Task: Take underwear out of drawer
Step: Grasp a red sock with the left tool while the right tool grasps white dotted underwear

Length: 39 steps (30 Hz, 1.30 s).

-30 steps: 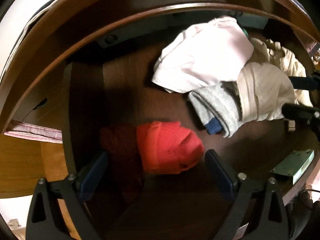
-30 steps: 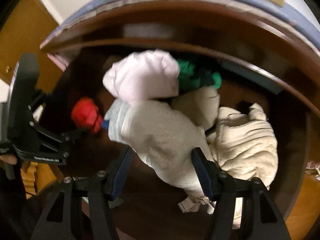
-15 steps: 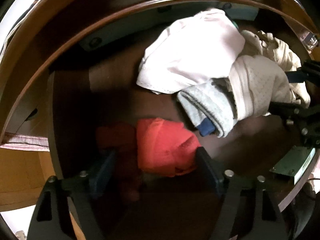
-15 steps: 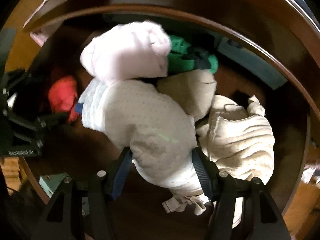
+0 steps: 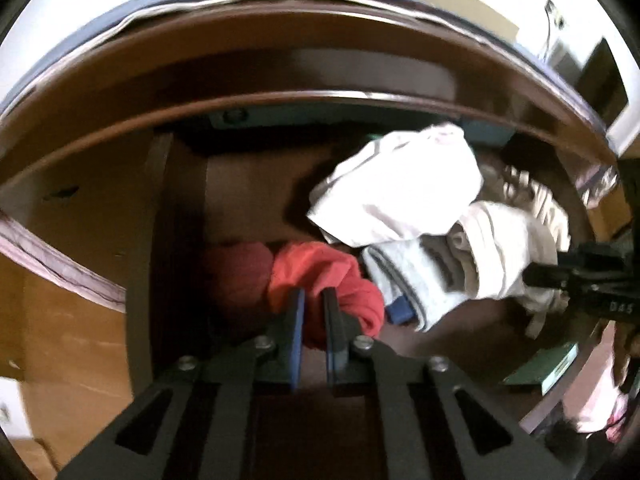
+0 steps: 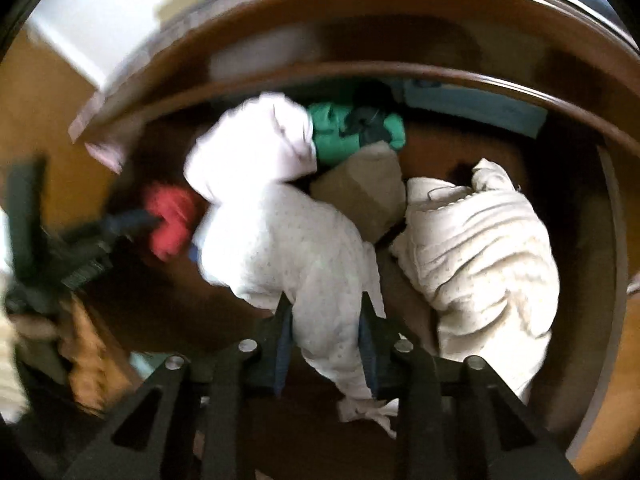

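Gripping one red garment [image 5: 320, 276], one dotted white garment [image 6: 304, 248].

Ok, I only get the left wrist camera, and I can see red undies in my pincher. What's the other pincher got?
Observer: In the right wrist view, the right gripper is closing its jaws with the dotted white garment between them.
Operator: Is something hiding behind the big white one?
Observer: Yes, a green garment lies behind the plain white garment, toward the back of the drawer.
Operator: Did that pincher get the whole dotted one?
Observer: No. Most of it lies beyond the fingers, and a loose end sticks out behind them, toward the camera.
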Available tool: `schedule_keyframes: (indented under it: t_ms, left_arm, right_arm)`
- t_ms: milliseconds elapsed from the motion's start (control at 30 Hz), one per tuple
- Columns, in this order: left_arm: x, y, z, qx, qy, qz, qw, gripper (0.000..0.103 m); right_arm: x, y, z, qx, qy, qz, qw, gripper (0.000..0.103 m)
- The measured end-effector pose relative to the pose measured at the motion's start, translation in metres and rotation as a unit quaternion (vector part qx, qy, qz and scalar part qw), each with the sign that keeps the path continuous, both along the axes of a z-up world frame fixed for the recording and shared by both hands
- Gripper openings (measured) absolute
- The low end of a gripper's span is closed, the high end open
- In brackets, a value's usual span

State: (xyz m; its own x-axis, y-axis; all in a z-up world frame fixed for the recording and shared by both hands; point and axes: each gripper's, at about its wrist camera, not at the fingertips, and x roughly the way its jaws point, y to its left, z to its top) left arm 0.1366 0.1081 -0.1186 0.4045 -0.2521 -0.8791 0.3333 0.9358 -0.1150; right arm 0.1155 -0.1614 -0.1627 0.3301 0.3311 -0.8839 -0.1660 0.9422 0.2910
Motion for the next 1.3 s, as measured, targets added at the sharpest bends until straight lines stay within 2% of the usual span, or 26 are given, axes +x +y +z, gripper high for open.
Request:
schedule_keyframes:
  t_ms: [100, 233, 400, 467, 533, 567, 633, 667, 700, 767, 833, 933, 1000, 1100, 1233, 1300]
  left_arm:
    - [-0.012, -0.002, 0.004, 0.006, -0.026, -0.005, 0.9996, 0.006]
    - [-0.044, -0.007, 0.016, -0.005, -0.053, -0.014, 0.9985, 0.005]
    - [-0.044, 0.004, 0.027, -0.008, -0.062, -0.004, 0.9980, 0.005]
    - [-0.043, 0.009, 0.030, -0.007, -0.063, -0.005, 0.9980, 0.005]
    - [-0.035, 0.005, 0.023, -0.002, -0.040, -0.018, 0.9991, 0.005]
    - [-0.032, -0.001, 0.020, -0.001, -0.025, -0.017, 0.9995, 0.009]
    - [-0.020, -0.006, 0.011, -0.007, 0.018, -0.022, 0.9996, 0.027]
    - [-0.016, -0.008, 0.008, -0.008, 0.030, -0.024, 0.9992, 0.046]
    - [-0.011, -0.011, 0.004, -0.007, 0.042, -0.023, 0.9988, 0.061]
    - [-0.004, -0.016, -0.001, 0.006, 0.053, -0.023, 0.9983, 0.061]
    - [0.004, -0.026, -0.007, 0.040, 0.064, -0.026, 0.9968, 0.061]
    - [0.013, -0.036, -0.016, 0.052, 0.084, -0.037, 0.9944, 0.064]
    - [0.015, -0.040, -0.016, 0.048, 0.092, -0.044, 0.9937, 0.064]
    - [0.014, -0.038, 0.000, 0.030, 0.070, -0.052, 0.9958, 0.064]
    - [0.014, -0.013, 0.030, -0.018, 0.055, -0.039, 0.9976, 0.064]
    - [0.014, -0.010, 0.033, -0.004, 0.058, -0.037, 0.9976, 0.064]
  right_arm:
    - [-0.007, -0.009, 0.007, 0.056, -0.018, -0.031, 0.998, 0.030]
    - [-0.018, -0.026, 0.011, 0.133, -0.031, -0.065, 0.989, 0.030]
    - [-0.028, -0.016, 0.040, 0.157, -0.059, -0.074, 0.983, 0.030]
    - [-0.032, -0.023, 0.050, 0.183, -0.069, -0.077, 0.978, 0.030]
    - [-0.031, -0.025, 0.057, 0.190, -0.076, -0.077, 0.976, 0.030]
    - [-0.032, -0.027, 0.061, 0.186, -0.080, -0.078, 0.976, 0.030]
    - [-0.030, -0.024, 0.061, 0.177, -0.084, -0.078, 0.978, 0.030]
    - [-0.030, -0.022, 0.060, 0.179, -0.084, -0.077, 0.977, 0.030]
    - [-0.028, -0.020, 0.059, 0.183, -0.082, -0.076, 0.977, 0.030]
    - [-0.032, -0.024, 0.056, 0.189, -0.079, -0.074, 0.976, 0.030]
    - [-0.031, -0.023, 0.054, 0.191, -0.078, -0.072, 0.976, 0.030]
    - [-0.031, -0.022, 0.055, 0.193, -0.077, -0.070, 0.976, 0.030]
    - [-0.031, -0.021, 0.055, 0.196, -0.078, -0.069, 0.975, 0.030]
    - [-0.033, -0.024, 0.056, 0.200, -0.080, -0.074, 0.974, 0.030]
    - [-0.034, -0.029, 0.056, 0.199, -0.085, -0.084, 0.973, 0.030]
    - [-0.034, -0.031, 0.055, 0.203, -0.084, -0.089, 0.972, 0.030]
